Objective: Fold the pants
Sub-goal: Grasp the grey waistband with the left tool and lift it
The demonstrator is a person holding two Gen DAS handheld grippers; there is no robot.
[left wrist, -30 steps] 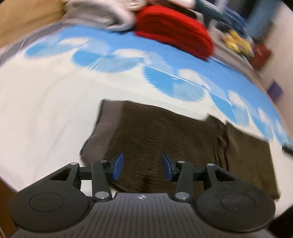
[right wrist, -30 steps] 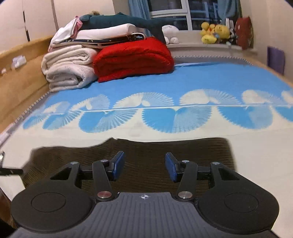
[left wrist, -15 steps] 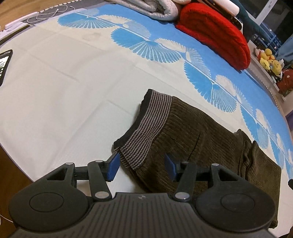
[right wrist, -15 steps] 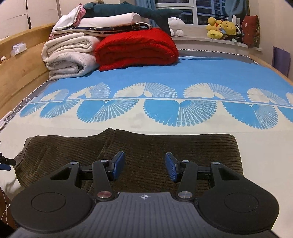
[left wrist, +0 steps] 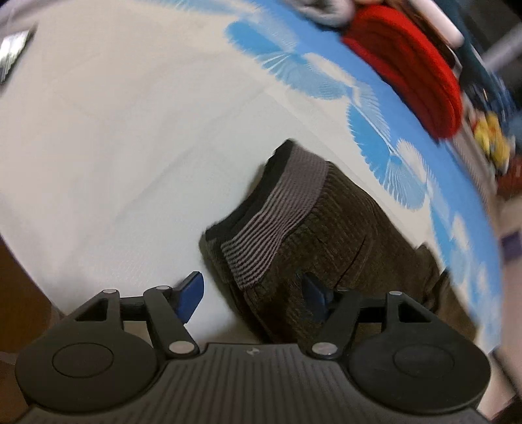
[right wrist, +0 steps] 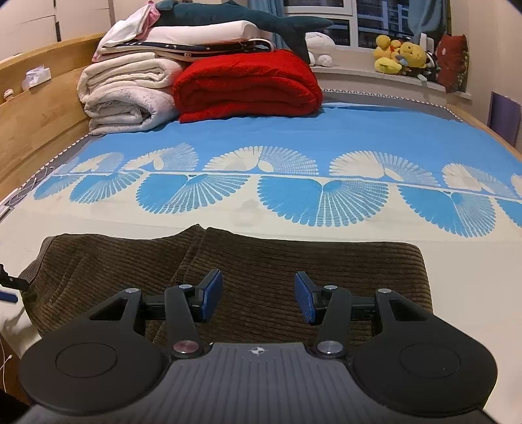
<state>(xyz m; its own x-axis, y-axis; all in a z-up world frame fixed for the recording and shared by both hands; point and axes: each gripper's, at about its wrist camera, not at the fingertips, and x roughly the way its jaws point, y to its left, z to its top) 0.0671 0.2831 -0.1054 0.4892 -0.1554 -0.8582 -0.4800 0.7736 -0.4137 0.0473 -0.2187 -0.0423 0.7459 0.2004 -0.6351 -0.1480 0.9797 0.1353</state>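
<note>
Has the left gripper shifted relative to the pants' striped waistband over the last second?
Yes. The left gripper, jaws opening, has come toward the striped waistband of the pants; its corner now sits between the open fingers, ungripped.

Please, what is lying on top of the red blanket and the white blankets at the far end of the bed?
On the white blankets lie folded linens, topped by a dark teal plush shark; its tail hangs behind the red blanket. What is deeper in the pile is covered.
</note>
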